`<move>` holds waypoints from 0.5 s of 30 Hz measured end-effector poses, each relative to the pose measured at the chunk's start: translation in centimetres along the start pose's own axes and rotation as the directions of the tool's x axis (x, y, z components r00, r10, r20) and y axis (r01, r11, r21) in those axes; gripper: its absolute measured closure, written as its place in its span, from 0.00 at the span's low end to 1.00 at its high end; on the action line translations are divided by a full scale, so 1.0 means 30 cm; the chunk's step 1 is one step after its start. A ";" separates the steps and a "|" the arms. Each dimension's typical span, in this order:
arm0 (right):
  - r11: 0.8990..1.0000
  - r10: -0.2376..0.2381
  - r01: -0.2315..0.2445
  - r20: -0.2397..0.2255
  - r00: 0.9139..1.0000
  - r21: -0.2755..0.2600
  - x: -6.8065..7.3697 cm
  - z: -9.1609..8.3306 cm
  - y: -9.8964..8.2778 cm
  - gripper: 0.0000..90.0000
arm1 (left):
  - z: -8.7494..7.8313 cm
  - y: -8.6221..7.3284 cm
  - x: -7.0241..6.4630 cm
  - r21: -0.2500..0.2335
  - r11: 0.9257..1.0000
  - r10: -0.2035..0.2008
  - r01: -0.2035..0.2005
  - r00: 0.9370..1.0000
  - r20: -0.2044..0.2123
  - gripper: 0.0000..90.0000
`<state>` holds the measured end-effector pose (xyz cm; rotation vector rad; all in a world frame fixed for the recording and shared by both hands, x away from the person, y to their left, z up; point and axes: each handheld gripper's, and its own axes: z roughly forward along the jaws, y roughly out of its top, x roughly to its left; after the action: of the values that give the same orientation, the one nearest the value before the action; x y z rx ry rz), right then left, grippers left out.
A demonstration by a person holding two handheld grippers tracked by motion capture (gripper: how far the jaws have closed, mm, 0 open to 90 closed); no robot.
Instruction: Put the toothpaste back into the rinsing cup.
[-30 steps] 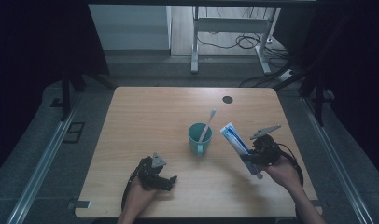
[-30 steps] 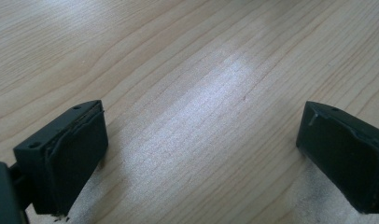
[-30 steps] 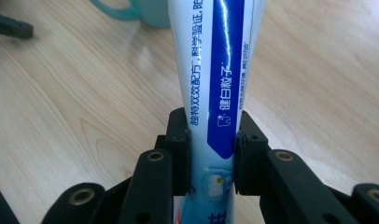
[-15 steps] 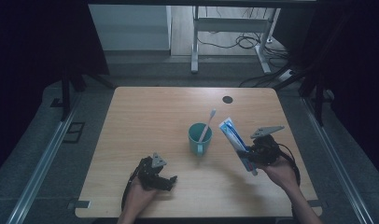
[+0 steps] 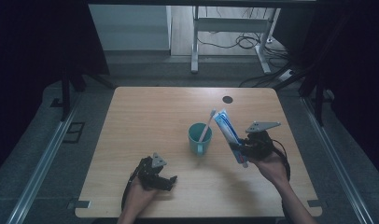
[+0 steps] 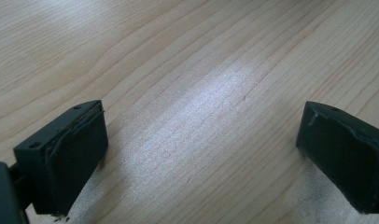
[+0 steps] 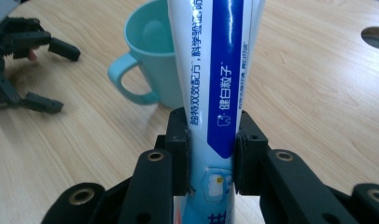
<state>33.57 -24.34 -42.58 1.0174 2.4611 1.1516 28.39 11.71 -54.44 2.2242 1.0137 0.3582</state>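
Note:
A teal mug (image 5: pixel 198 138) with a handle stands near the table's middle, a toothbrush (image 5: pixel 207 124) leaning inside it. My right gripper (image 5: pixel 238 150) is shut on a white and blue toothpaste tube (image 5: pixel 227 132), held tilted just right of the mug. In the right gripper view the tube (image 7: pixel 215 84) rises between the two pads (image 7: pixel 178 140) and crosses in front of the mug (image 7: pixel 150 60). My left gripper (image 5: pixel 166 182) rests low at the table's front left, jaws wide open; the left gripper view has bare wood between its pads (image 6: pixel 75 149).
The wooden table (image 5: pixel 145 116) has a round dark cable hole (image 5: pixel 228 99) at the back right. Dark floor, metal rails and a desk frame with cables lie beyond the far edge. The left hand's gripper (image 7: pixel 24 70) also appears at left in the right gripper view.
The right gripper has swung the toothpaste tube more upright and a little closer to the mug. The left gripper has stayed put.

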 end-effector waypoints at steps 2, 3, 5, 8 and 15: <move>1.000 -0.003 0.003 0.003 1.000 -0.010 0.003 0.006 0.007 0.79 | 0.000 0.000 0.001 0.001 1.000 0.002 -0.002 1.000 0.001 0.03; 1.000 -0.003 0.003 0.003 1.000 -0.010 0.003 0.006 0.007 0.79 | 0.000 0.000 0.001 0.002 1.000 0.002 -0.002 1.000 0.001 0.03; 1.000 -0.006 0.006 0.004 1.000 -0.022 0.007 0.014 0.017 0.79 | 0.000 0.000 0.001 0.002 1.000 0.003 -0.003 1.000 0.001 0.03; 1.000 -0.006 0.006 0.003 1.000 -0.029 0.009 0.020 0.023 0.79 | 0.000 0.000 0.000 0.000 1.000 0.001 -0.001 1.000 0.000 0.03; 0.998 -0.001 0.001 0.002 1.000 -0.066 0.014 0.033 0.043 0.79 | 0.000 0.000 0.000 0.000 1.000 0.001 -0.001 1.000 0.000 0.03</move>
<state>34.37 -22.91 -42.23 0.9982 2.4041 1.2225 28.40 11.72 -54.44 2.2244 1.0128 0.3588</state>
